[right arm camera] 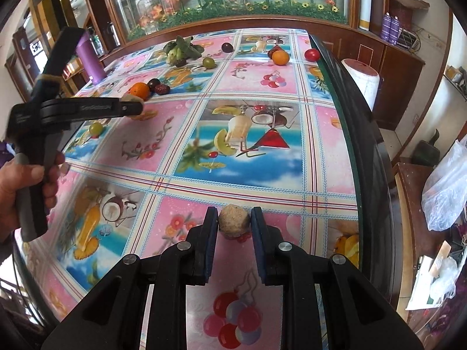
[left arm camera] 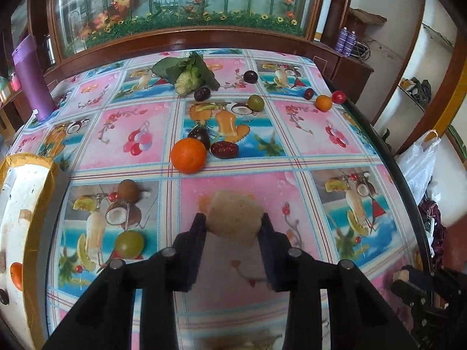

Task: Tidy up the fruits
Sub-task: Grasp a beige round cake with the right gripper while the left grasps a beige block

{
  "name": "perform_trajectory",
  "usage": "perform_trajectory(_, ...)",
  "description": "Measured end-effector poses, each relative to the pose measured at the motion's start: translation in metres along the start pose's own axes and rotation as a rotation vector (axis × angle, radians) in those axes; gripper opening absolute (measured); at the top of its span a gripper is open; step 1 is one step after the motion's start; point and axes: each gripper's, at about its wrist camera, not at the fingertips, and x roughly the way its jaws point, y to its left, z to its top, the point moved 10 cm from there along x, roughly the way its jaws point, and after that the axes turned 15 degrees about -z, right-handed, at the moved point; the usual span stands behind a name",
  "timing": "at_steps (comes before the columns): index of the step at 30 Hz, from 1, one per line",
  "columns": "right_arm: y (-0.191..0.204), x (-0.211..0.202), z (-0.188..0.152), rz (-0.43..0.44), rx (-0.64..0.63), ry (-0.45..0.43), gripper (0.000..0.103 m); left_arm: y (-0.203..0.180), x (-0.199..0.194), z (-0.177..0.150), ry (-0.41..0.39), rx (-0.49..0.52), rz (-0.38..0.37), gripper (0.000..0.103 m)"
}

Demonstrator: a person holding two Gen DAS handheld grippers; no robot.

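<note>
My left gripper [left arm camera: 233, 220] is shut on a tan, rough-skinned fruit [left arm camera: 235, 218] and holds it above the table. It also shows in the right wrist view [right arm camera: 132, 108], held by a hand. My right gripper [right arm camera: 234, 218] is shut on a small round tan fruit [right arm camera: 234, 221] near the table's right edge. On the fruit-print tablecloth [left arm camera: 321, 134] lie a big orange [left arm camera: 188, 155], a red date [left arm camera: 224, 149], a dark plum [left arm camera: 200, 137], green grapes [left arm camera: 129, 243], a brown fruit [left arm camera: 127, 191], a small orange [left arm camera: 323, 102] and a red tomato [left arm camera: 338, 96].
A white foam box [left arm camera: 23, 204] with taped rim stands at the table's left and holds an orange [left arm camera: 16, 275]. Leafy greens [left arm camera: 186, 73] lie at the far side. A purple bottle [left arm camera: 32, 78] stands far left. A wooden cabinet [left arm camera: 186, 38] backs the table.
</note>
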Motion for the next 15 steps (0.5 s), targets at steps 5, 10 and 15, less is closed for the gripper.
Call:
perform_trajectory(5,0.005,-0.011,0.002,-0.011,0.002,-0.017,0.022,-0.01,-0.032,-0.023,0.0,0.025,-0.061,0.038)
perform_trajectory(10,0.017,-0.015,0.003,-0.017,-0.006,-0.017,0.022,-0.003,-0.06,-0.042,-0.014,-0.021,-0.105,0.038)
perform_trajectory(15,0.047,-0.017,0.009,0.002,-0.033,-0.016,0.023,0.021,-0.087,-0.054,-0.044,-0.062,-0.093,0.038)
